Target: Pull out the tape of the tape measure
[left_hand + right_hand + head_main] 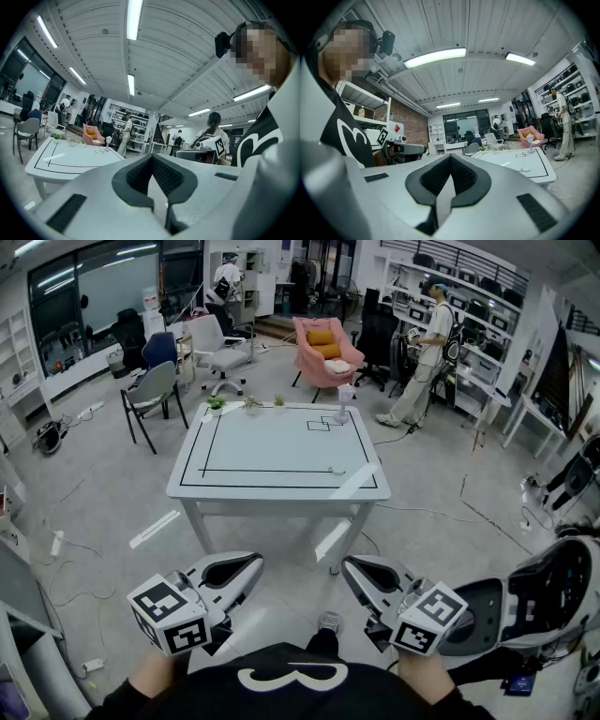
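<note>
Tape measure: too small to identify for certain. It may be the small pale object (pixel 336 471) lying on the white table (pixel 272 491), on the near black line towards the right side.
Left gripper (pixel 255 562): jaws clenched together, nothing between them, held level and low by the person's body, well apart from the table.
Right gripper (pixel 349 564): jaws likewise pressed together and empty, level, beside the left one.
Surroundings: pink armchair (pixel 323 348) and a standing person (pixel 427 357) beyond the table.

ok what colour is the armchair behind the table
The armchair is pink, with an orange cushion on it; clearest in the head view.
</note>
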A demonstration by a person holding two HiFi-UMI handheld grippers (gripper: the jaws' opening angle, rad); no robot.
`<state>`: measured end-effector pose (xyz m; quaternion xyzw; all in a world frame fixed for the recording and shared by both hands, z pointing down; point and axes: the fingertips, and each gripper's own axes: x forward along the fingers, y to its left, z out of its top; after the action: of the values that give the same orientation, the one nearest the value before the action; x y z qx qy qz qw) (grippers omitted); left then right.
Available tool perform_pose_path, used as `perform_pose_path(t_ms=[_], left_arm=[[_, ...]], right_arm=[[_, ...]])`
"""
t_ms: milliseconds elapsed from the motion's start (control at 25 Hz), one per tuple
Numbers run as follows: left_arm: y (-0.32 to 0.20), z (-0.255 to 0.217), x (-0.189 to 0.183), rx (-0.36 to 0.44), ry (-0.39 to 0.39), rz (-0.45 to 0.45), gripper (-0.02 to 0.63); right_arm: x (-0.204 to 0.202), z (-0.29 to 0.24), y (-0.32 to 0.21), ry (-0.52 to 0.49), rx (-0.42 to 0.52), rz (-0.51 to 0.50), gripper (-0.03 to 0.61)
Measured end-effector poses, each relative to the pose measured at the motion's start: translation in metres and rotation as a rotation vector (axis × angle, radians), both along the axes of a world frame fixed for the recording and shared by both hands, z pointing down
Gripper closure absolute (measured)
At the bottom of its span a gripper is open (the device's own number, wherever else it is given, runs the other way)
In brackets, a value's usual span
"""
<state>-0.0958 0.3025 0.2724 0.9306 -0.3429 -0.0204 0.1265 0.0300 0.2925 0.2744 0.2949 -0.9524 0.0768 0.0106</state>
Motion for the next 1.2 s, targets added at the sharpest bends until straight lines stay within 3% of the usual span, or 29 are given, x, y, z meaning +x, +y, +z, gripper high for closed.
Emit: perform_pose_path(t_ms=[520, 640, 960, 1200], left_arm=[[-0.028, 0.011, 0.006, 0.006, -0.008, -0.005, 0.604], [-0.037, 0.018, 0.004, -0.014, -0.012, -0.003, 0.540], [-0.075, 0.039, 0.002, -0.060, -0.035, 0.009, 0.436], [-0.131, 0.049, -0.001, -0.088, -0.027, -0.010, 0.377]], right_arm=[[0.023, 0.022, -0.024, 0.014, -0.019, 0.093, 0.575], [0.024, 0.031, -0.035, 0.012, -0.036, 0.108, 0.570], [0.028, 0.050, -0.086, 0.031, -0.063, 0.149, 0.412], [0.032, 0.068, -0.145, 0.048, -0.100, 0.176, 0.355]])
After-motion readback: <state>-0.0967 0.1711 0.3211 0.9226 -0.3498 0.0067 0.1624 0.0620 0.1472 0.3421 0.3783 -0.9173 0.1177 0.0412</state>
